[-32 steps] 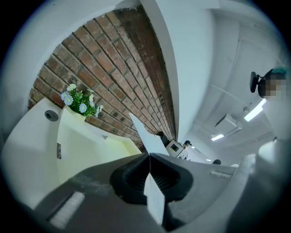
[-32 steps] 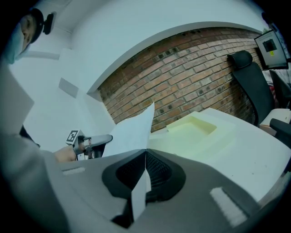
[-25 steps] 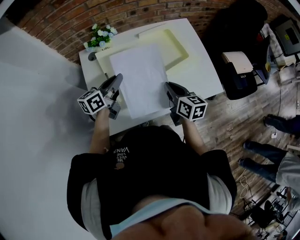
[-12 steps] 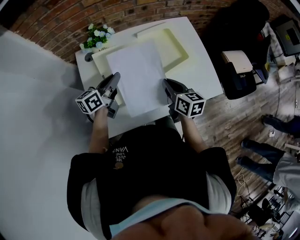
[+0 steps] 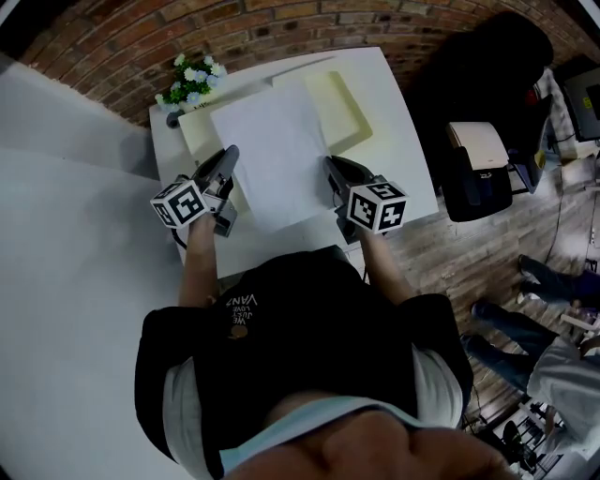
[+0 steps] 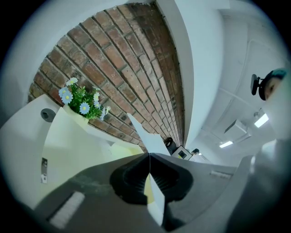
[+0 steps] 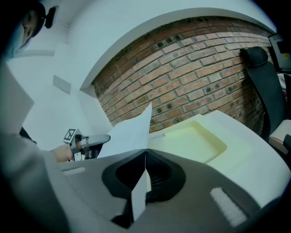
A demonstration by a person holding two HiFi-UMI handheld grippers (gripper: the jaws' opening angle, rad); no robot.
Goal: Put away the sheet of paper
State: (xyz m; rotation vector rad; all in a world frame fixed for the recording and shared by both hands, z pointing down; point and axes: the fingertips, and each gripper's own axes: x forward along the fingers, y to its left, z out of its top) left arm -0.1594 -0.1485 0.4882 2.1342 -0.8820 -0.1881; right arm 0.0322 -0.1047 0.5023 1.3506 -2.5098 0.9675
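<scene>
Nearest, at the bottom of the head view, the person point(image 5: 309, 356) in a dark top stood at the white bench point(image 5: 398, 155). The left gripper point(image 5: 231, 153) had its jaws pressed together on the left edge of the sheet of paper point(image 5: 272, 150). The right gripper point(image 5: 328, 162) was clamped the same way on the right edge. The sheet stretched between them over the middle of the bench. Beyond and partly beneath it lay a pale yellow tray point(image 5: 345, 98), showing past the sheet on both sides. Farther off, at the upper left, flowers point(image 5: 192, 80) sat against the brick wall point(image 5: 281, 23).
</scene>
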